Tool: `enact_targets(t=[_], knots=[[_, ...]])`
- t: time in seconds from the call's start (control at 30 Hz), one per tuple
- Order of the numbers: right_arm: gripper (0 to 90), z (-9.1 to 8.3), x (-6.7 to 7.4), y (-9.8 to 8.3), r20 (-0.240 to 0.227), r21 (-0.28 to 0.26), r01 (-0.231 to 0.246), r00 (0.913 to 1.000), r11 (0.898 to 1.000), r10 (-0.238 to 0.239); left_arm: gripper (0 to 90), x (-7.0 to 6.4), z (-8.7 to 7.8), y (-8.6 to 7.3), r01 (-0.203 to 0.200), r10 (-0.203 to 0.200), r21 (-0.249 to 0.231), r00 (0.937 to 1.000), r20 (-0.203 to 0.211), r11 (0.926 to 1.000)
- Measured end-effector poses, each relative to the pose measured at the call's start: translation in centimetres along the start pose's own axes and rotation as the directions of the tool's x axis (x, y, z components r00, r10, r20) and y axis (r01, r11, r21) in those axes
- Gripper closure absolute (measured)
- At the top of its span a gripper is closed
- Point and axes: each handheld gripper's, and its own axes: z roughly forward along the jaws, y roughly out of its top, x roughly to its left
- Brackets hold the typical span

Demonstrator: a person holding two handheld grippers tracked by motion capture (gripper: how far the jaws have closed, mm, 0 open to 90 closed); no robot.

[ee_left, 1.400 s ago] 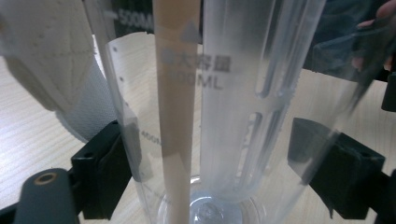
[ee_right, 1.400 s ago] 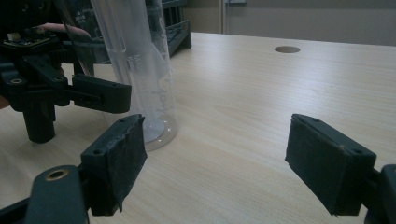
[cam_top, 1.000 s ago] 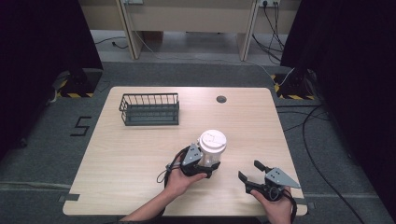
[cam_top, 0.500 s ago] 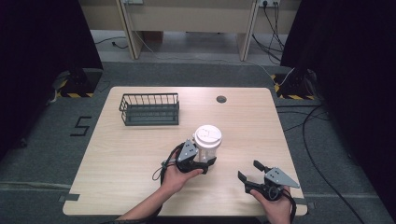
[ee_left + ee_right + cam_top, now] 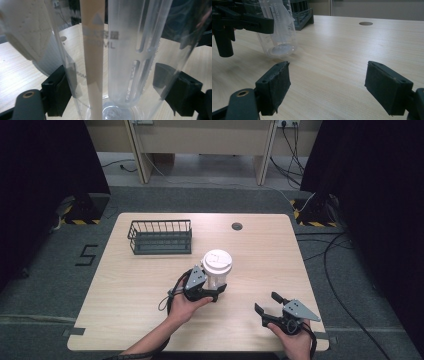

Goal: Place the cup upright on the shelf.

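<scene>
On a light wooden table [image 5: 140, 285] ringed by grey carpet and black curtains, the left gripper [image 5: 212, 292] pinches a clear plastic cup [image 5: 216, 272] with a white lid near the table's middle. The right gripper [image 5: 267, 304], jaws spread, holds nothing. A wire basket [image 5: 160, 237] sits at the rear.

Centre: clear plastic cup [image 5: 125, 62], printed lettering near the top.
Lower corners: black jaws either side of it.
Behind: wooden table [image 5: 15, 65].

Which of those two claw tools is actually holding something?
The left gripper, near the table's middle: its jaws clamp a clear cup with a white lid. The right gripper is open.
</scene>
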Motion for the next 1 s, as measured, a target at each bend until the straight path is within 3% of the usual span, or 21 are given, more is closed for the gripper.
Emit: enact_targets(t=[0.37, 1.0], knots=[[20.3, 0.0, 0.0, 0.0, 0.005, 0.003, -0.012, 0.9999, 1.000, 0.012, 18.0, 1.0, -0.9, 0.6, -0.031, 0.031, 0.007, 0.9991, -0.027, 0.9995], [20.2, 0.0, -0.1, 0.0, 0.009, 0.002, -0.020, 0.9998, 1.000, 0.020, 18.1, 4.3, -2.8, 0.9, -0.007, 0.009, 0.022, 0.9943, -0.106, 0.9997]])
